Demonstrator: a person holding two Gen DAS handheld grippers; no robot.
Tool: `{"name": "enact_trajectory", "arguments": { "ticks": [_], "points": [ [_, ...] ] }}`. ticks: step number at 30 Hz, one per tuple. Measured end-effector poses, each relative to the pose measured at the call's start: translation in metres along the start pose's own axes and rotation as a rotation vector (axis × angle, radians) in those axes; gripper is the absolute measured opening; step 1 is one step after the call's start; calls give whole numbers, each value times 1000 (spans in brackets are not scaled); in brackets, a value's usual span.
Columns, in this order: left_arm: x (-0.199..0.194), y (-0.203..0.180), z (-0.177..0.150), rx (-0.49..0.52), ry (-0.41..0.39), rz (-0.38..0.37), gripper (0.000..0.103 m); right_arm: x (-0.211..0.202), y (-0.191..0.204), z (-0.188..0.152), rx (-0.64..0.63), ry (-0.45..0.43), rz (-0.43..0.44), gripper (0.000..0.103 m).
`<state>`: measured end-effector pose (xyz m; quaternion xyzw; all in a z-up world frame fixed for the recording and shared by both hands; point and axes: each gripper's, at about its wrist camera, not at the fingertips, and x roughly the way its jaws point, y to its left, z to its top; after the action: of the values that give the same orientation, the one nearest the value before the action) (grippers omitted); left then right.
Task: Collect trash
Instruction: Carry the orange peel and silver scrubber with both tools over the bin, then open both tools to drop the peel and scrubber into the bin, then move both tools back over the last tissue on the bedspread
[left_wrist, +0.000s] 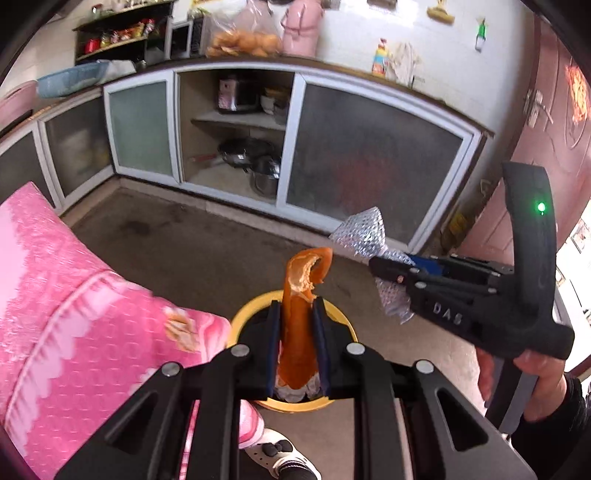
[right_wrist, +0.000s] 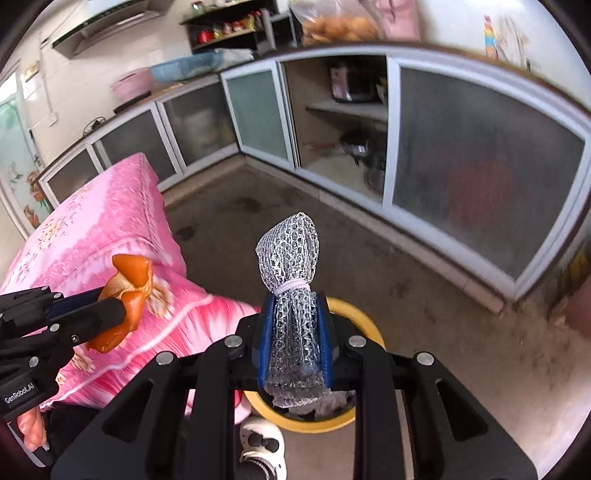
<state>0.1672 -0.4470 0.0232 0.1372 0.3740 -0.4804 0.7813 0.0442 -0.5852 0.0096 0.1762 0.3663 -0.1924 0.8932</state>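
One orange peel (left_wrist: 301, 317) clamped in the left tongs (left_wrist: 297, 314), one foam net (right_wrist: 293, 314) clamped in the right tongs (right_wrist: 293, 317); one yellow bin (right_wrist: 369, 321) lower centre, pink cloth (left_wrist: 74, 314) left.

Pink floral quilted cloth (left_wrist: 74, 314), left of frame. Low cabinet with frosted sliding panels (left_wrist: 369, 162), centre to right; its open bay (left_wrist: 236, 133) holds a small appliance (left_wrist: 236, 94) on the shelf, dark pans (left_wrist: 247, 155) below. Bag of round buns (left_wrist: 243, 42) on the counter, upper centre. Dark shelf of jars (left_wrist: 118, 33), upper left. White shoe (left_wrist: 277, 454), bottom centre.
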Motion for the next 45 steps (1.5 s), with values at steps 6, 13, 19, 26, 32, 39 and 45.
{"name": "enact_trajectory", "arguments": {
  "ticks": [6,13,19,26,32,39,45],
  "points": [
    [48,-13,-13,23,99,25,16,33,-17,-26,69,82,-5,20],
    [89,-11,-23,30,184,40,16,69,-37,-53,143,201,-24,20],
    [106,-15,-26,47,214,43,16,89,-41,-59,169,256,-6,20],
    [115,-12,-25,36,230,51,16,104,-42,-58,180,290,-2,20],
    [114,-12,-25,34,221,56,16,108,-40,-54,159,297,-23,20],
    [112,-11,-28,12,215,58,39,134,-47,-66,148,410,-25,34],
    [78,-24,-19,63,70,97,95,127,-62,-76,189,360,-112,90]
  ]
}}
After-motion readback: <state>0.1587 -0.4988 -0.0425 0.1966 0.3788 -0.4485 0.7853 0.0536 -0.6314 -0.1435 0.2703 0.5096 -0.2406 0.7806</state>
